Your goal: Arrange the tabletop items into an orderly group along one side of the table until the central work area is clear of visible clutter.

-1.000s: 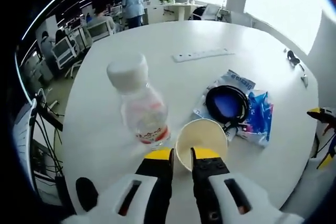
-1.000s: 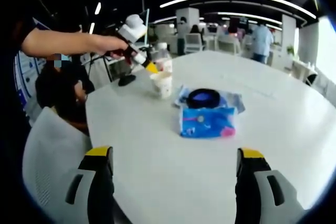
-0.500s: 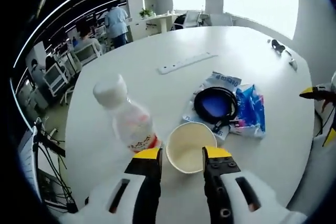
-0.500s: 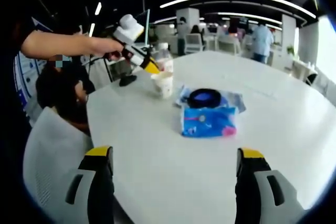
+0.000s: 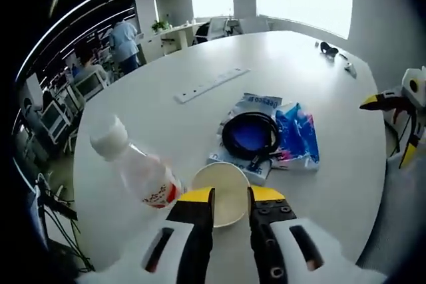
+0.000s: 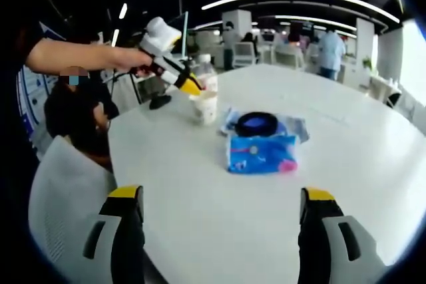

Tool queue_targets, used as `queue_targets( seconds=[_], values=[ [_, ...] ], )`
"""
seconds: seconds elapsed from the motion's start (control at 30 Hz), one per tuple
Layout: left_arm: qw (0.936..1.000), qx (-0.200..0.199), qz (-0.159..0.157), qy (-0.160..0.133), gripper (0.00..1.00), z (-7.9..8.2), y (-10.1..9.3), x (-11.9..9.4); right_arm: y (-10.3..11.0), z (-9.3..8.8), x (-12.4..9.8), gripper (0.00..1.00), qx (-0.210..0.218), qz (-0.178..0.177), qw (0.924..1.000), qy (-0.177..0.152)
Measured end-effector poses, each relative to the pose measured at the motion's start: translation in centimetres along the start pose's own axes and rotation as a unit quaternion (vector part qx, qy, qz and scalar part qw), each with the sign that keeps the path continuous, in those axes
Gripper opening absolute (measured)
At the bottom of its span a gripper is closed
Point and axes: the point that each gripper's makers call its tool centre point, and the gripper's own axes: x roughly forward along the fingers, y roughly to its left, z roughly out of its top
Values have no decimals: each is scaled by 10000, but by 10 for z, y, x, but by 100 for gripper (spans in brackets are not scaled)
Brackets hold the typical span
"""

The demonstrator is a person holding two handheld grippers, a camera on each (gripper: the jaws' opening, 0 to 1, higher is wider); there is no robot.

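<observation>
One paper cup (image 5: 221, 191), near edge of the white table (image 5: 166, 118); your left gripper (image 5: 230, 199) has its jaws pinched on the cup's near rim. One plastic bottle (image 5: 136, 171) just left of it. One black cable coil (image 5: 249, 134) on two packets, right. Your right gripper (image 6: 219, 214): jaws wide apart, holding nothing.

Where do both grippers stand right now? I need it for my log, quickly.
Left gripper: closed on the near rim of the paper cup.
Right gripper: open, holding nothing, above the table.
</observation>
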Motion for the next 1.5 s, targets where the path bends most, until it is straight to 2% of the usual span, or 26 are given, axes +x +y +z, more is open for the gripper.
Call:
queue_targets(
  seconds=[0.13, 0.47, 0.73, 1.5],
  values=[
    [9998, -24, -193, 92, 14, -5, -7, 5, 0, 0, 1, 95, 0, 8, 10000, 2],
    [9989, 177, -328, 294, 12, -16, -11, 15, -3, -2, 1, 95, 41, -23, 10000, 13],
    [9972, 432, -354, 490, 3, -25, -11, 21, -4, -4, 0, 95, 80, -45, 10000, 24],
    [9958, 828, -317, 232, 0, 2, -13, 40, -13, -11, -7, 94, 161, -151, 9997, 78]
  ],
)
